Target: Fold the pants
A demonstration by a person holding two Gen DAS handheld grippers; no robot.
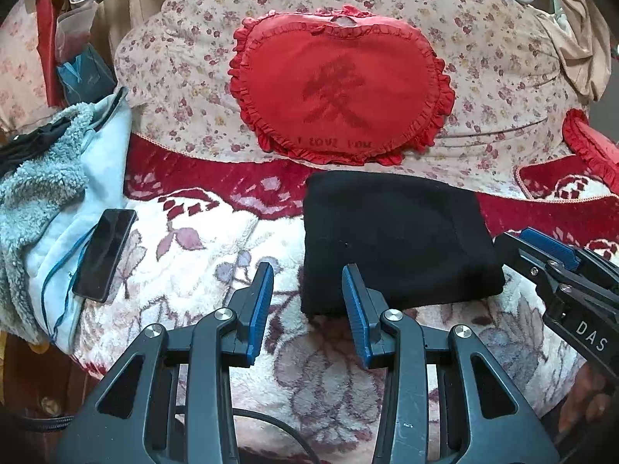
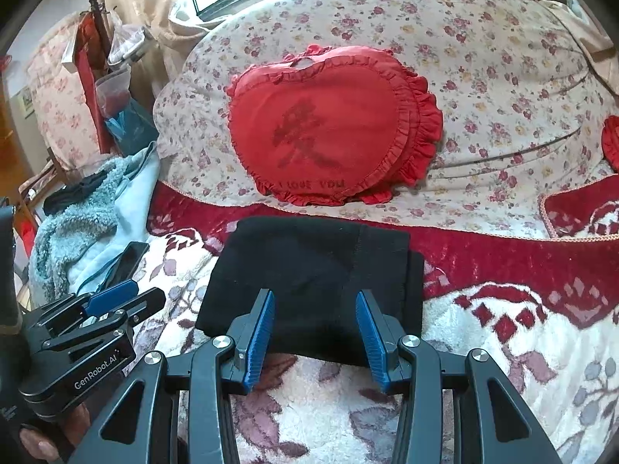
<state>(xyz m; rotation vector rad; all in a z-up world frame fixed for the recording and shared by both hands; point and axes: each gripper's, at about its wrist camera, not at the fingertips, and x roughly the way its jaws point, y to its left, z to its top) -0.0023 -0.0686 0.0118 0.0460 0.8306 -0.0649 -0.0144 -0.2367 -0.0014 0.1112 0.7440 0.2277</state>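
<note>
Jacket and phone: at my far left a fleecy pale-blue jacket (image 1: 50, 178) lies heaped on the bed's edge, with a dark phone (image 1: 103, 253) resting on it, well apart from the work.
Left gripper: my left gripper (image 1: 307, 276) hovers over the floral blanket (image 1: 193, 255) with its jaws wide apart and nothing between them; the right-hand finger sits just at the near left corner of the pants, and I cannot tell whether it touches the cloth.
Pants: the black pants (image 2: 313, 282) lie on the blanket as a compact, squarish bundle, layers stacked, just in front of the red heart cushion (image 2: 321, 131).
Right gripper: my right gripper (image 2: 315, 307) is over the near edge of the bundle, jaws wide, gripping nothing; its blue pads (image 2: 259, 332) frame the cloth without pinching it.
Step in hand: I judge the folding nearly or fully done, since both grippers are empty and the bundle looks settled.
Next move: if anything, I would tidy the offset right-hand edge, where one layer sticks out; that calls for a shallow pinch of the top layer only, so the stack beneath does not drag.
</note>
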